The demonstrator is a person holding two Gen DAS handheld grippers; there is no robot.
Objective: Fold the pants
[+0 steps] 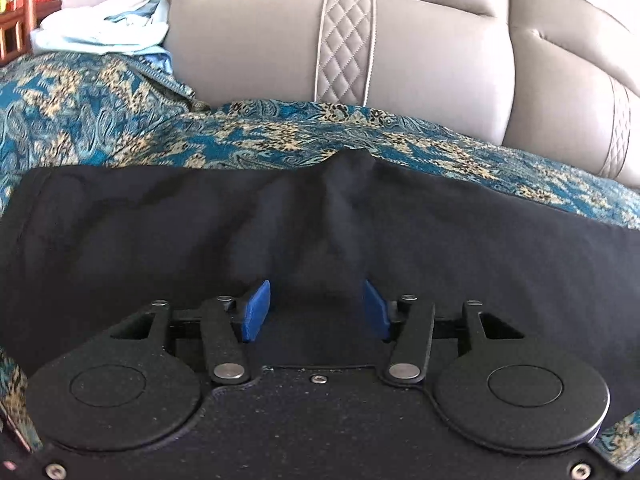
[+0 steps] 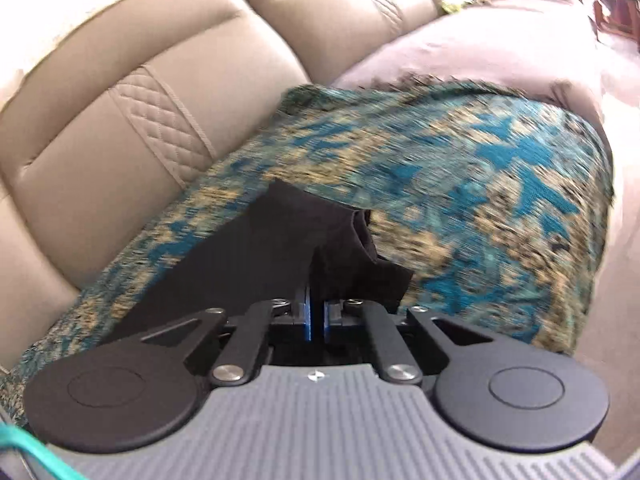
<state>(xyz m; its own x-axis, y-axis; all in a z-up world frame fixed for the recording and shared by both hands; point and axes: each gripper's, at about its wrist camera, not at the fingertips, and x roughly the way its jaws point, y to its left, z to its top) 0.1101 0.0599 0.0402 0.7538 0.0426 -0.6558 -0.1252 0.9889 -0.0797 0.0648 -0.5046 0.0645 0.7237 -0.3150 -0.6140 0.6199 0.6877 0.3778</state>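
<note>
The black pants (image 1: 160, 232) lie spread on a teal and gold patterned cloth (image 1: 100, 112) over the sofa seat. My left gripper (image 1: 316, 312) is open, its blue pads (image 1: 256, 312) apart over the pants, with a raised ridge of fabric between and beyond them. In the right wrist view my right gripper (image 2: 316, 312) is shut on a bunched edge of the pants (image 2: 248, 256) and holds it up over the patterned cloth (image 2: 480, 184). That view is blurred.
The beige leather sofa back (image 1: 400, 60) stands close behind the pants and shows at the left of the right wrist view (image 2: 120, 140). A light blue garment (image 1: 104, 28) lies at the far left. A wooden frame (image 1: 16, 28) stands beyond it.
</note>
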